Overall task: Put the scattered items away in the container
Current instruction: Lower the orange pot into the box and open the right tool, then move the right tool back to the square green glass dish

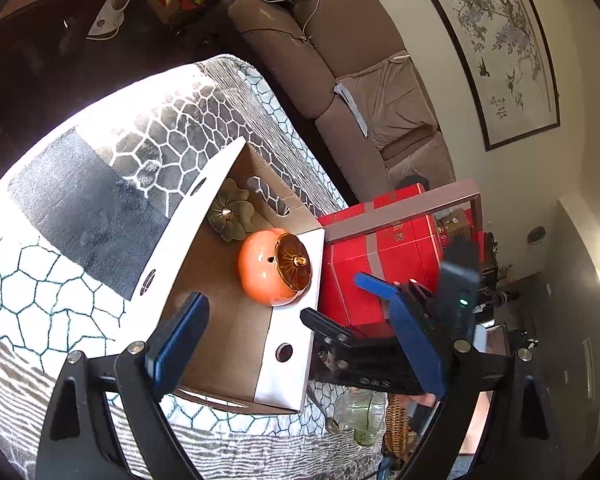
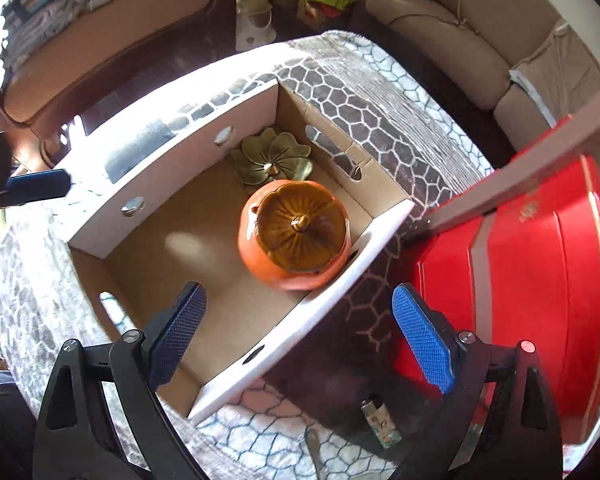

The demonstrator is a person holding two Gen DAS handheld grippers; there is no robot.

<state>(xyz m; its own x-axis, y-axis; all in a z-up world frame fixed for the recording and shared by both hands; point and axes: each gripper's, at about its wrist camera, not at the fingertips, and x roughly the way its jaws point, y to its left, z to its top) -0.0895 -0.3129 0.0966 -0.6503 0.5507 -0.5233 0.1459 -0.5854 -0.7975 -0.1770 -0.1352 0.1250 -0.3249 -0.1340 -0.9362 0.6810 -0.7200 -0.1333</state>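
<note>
Box: your open cardboard box (image 2: 204,240) sits on the patterned cloth (image 2: 380,128).
Pot: orange lidded pot (image 2: 294,236) inside, at the 3 o'clock wall.
Dish: green flower-shaped dish (image 2: 270,158) inside, at 12 o'clock from the pot.
Left gripper (image 1: 300,344): jaws wide apart, holding nothing.
Right gripper (image 2: 300,336): jaws wide apart, holding nothing.
Writing: the red case (image 2: 540,264) bears gold marks you cannot read.

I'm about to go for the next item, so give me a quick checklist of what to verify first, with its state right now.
1. Left gripper open and empty: ok.
2. Right gripper open and empty: ok.
3. Orange pumpkin jar inside the cardboard box, lid on: ok.
4. Green flower dish inside the box: ok.
5. Bare floor left in the box for more items: ok.
6. Everything off the blanket: not ok, a small packet and a spoon remain beside the box.
</note>
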